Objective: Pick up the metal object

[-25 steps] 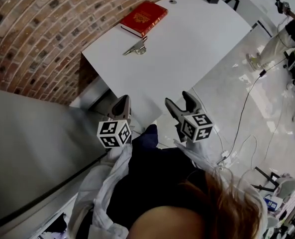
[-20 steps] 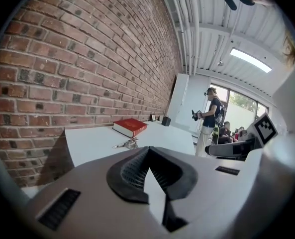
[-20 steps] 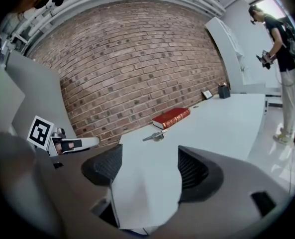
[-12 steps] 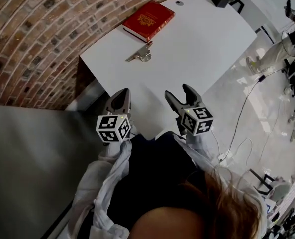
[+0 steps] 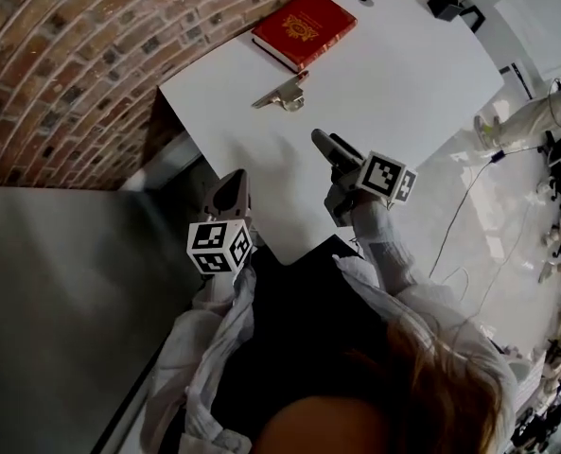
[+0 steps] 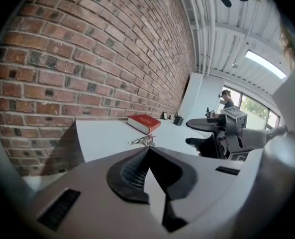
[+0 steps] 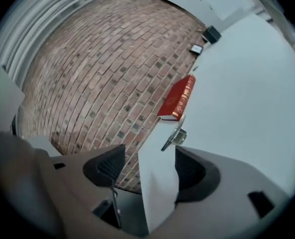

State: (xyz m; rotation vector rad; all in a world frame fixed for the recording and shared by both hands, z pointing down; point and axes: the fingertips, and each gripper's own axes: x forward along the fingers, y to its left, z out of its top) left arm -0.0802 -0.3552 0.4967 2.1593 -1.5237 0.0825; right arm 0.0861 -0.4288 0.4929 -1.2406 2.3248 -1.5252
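The metal object (image 5: 282, 94), a silver spring clip, lies on the white table (image 5: 394, 74) just in front of a red book (image 5: 305, 28). It also shows as a small clip (image 6: 143, 141) in the left gripper view and as the clip (image 7: 174, 137) past the jaws in the right gripper view. My right gripper (image 5: 332, 154) hovers over the table, rolled on its side, a short way short of the clip. Its jaws are closing a little from wide, with nothing between them. My left gripper (image 5: 228, 197) sits shut at the table's near edge, empty.
A brick wall (image 5: 81, 55) runs along the table's left side. Small black items (image 5: 444, 4) stand at the far end of the table. A grey surface (image 5: 62, 282) lies to my left. Cables (image 5: 469, 206) trail over the shiny floor on the right.
My right gripper has moved forward over the table toward the clip and turned onto its side. The left gripper has stayed by the near edge.
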